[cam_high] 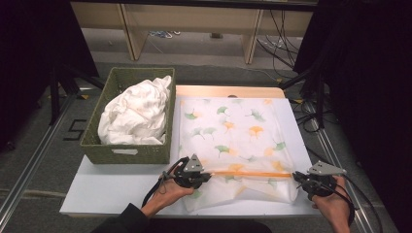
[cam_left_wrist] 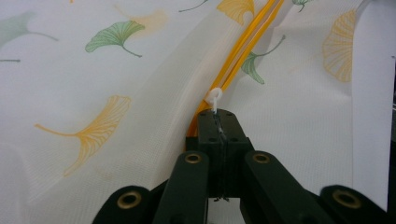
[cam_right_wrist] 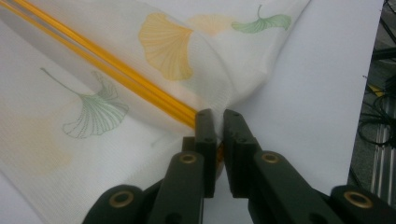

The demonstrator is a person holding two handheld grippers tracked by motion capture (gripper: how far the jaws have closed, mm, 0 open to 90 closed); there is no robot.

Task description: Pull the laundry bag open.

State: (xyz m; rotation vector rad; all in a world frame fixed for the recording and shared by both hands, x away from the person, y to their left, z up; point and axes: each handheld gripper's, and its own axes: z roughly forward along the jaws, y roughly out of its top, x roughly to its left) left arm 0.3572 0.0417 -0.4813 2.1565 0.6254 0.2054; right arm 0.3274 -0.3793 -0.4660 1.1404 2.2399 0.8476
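High view: mesh bag (cam_high: 233, 141) flat on bench (cam_high: 111, 194), orange zipper (cam_high: 252, 174) running straight between left tongs (cam_high: 206, 175) and right tongs (cam_high: 296, 177). Left gripper view: jaws shut on white zipper pull (cam_left_wrist: 215, 97). Right gripper view: jaws pinch bag's zipper end.

The high view looks forward and down from above the person's side, taking in the whole white table (cam_high: 97, 194), the green basket (cam_high: 127, 150) at left and the floor beyond. The left gripper view rides low, very close, staring along its black jaws up the orange zipper (cam_left_wrist: 243, 46) of the mesh bag (cam_left_wrist: 93, 93). The right gripper view sits equally near, meeting that zipper (cam_right_wrist: 116, 70) from its other end. All three share zipper and bag.
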